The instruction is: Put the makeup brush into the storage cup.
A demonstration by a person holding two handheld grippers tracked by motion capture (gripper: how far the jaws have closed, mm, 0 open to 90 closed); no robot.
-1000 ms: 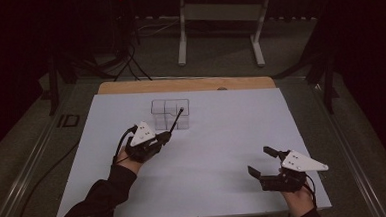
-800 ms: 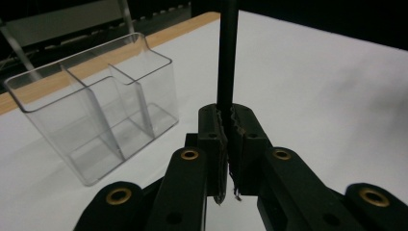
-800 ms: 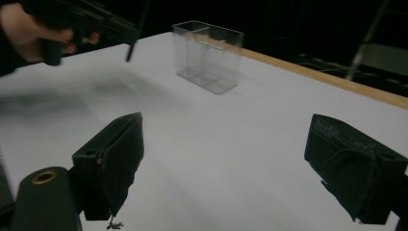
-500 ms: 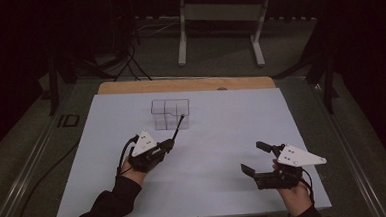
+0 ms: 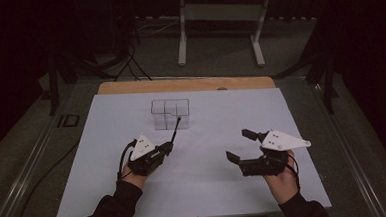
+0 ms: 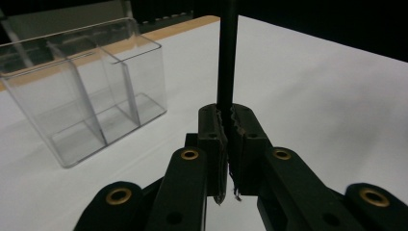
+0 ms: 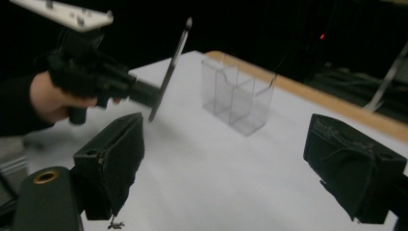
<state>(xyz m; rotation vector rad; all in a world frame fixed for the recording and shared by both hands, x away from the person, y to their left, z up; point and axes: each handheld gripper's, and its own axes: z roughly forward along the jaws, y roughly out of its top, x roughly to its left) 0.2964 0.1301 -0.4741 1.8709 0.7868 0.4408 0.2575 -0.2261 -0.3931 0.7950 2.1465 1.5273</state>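
White table (image 5: pixel 135 191) under a dark room, clear three-cell holder (image 5: pixel 170 113) upper centre; left tongs (image 5: pixel 167 147) clamped tight on a black pen (image 5: pixel 175 130), tip slanted up toward the holder as if for dropping in; right tongs (image 5: pixel 240 146) lower right, gaping wide, empty.

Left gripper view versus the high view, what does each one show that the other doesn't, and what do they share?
The left gripper view alone shows how the left gripper has its serrated pads clamped on the black pen. The high view alone takes in the right gripper, jaws open with nothing between them, the table's wooden edge and the floor beyond. Both show the pen, the clear divided organizer and the white tabletop.
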